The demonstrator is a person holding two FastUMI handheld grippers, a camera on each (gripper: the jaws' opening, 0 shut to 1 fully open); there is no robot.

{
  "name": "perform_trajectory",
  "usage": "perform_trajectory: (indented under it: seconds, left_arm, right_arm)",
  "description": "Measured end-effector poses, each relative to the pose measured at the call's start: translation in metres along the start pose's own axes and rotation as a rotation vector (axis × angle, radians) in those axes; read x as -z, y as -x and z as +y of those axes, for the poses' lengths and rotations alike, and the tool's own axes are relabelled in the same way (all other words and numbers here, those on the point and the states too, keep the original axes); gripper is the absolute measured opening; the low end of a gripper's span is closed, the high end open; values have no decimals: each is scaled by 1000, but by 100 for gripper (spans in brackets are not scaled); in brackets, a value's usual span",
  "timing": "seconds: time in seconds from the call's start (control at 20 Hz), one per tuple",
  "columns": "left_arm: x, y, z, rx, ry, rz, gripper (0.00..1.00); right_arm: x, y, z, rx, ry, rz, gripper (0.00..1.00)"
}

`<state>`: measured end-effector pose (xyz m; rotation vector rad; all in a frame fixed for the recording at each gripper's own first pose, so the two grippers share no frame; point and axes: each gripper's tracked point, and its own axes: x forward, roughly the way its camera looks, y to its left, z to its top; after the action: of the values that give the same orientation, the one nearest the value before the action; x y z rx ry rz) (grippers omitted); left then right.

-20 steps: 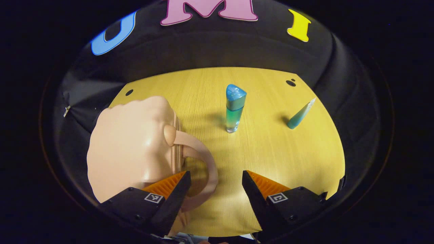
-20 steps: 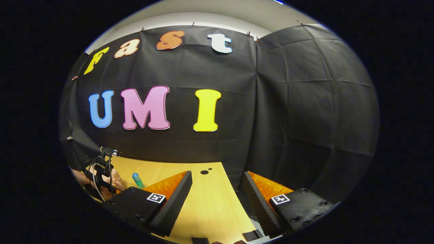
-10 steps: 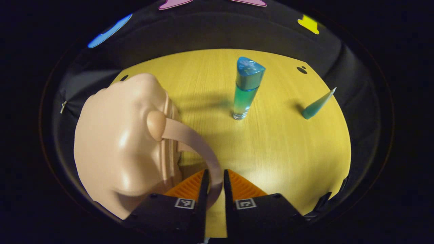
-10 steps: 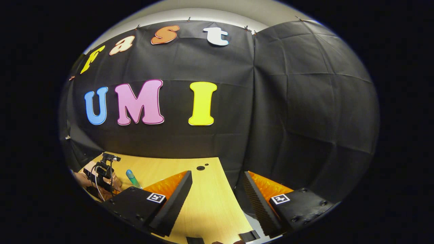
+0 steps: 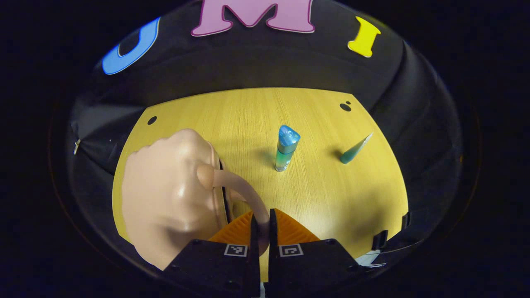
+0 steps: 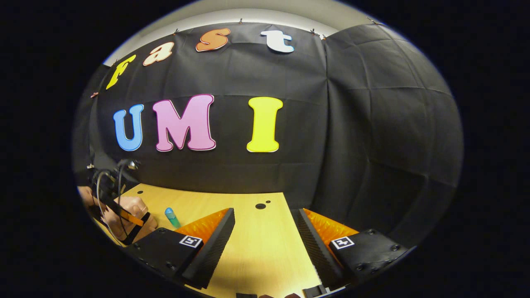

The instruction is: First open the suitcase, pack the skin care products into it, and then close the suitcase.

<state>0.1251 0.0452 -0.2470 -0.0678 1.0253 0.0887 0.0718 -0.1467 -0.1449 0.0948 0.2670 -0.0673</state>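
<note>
Left gripper fingers clamped on suitcase handle, right gripper fingers held apart, bottle stood upright, labels unreadable.

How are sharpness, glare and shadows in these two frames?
Left gripper view: sharp; soft glare on the suitcase, bottle and tube cast short shadows leftward on the table. Right gripper view: sharp, evenly lit, strong fisheye bending of the wall.

A wood-grain counter spreads under a black cloth wall. Near the counter's far edge sit small dark round holes, one at each far corner. Above the cloth runs a pale strip of room wall.
</note>
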Motion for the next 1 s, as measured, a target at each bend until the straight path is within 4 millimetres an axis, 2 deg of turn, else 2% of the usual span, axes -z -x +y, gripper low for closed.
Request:
perform_trajectory:
  seconds: [0.15, 0.25, 0.4, 0.45, 0.55, 0.65, 0.75, 0.9, 1.0]
  left_arm:
    - [-20, 62, 35, 29, 52, -56, 13]
    - [-32, 106, 66, 42, 90, -104, 13]
    - [-44, 155, 129, 59, 140, -180, 12]
    - [-49, 172, 161, 61, 162, -213, 12]
    - [-50, 191, 211, 58, 202, -251, 12]
    - [-45, 202, 263, 48, 201, -272, 12]
    - [-36, 205, 318, 19, 198, -263, 12]
    - [-25, 187, 408, -61, 217, -241, 12]
    - [-12, 160, 460, -95, 260, -217, 11]
  right_arm:
    - [-1, -16, 24, -68, 13, -6, 96]
    - [-2, -29, 44, -105, 38, -2, 96]
    - [-21, -37, 86, -135, 23, -32, 97]
    - [-24, -38, 100, -135, 15, -40, 97]
    - [-31, -40, 136, -145, 1, -52, 97]
    - [-34, -43, 163, -154, 3, -50, 97]
    - [-36, -45, 183, -155, 2, -49, 97]
    - [-37, -47, 208, -142, 25, -47, 97]
    - [-34, -47, 222, -136, 43, -34, 97]
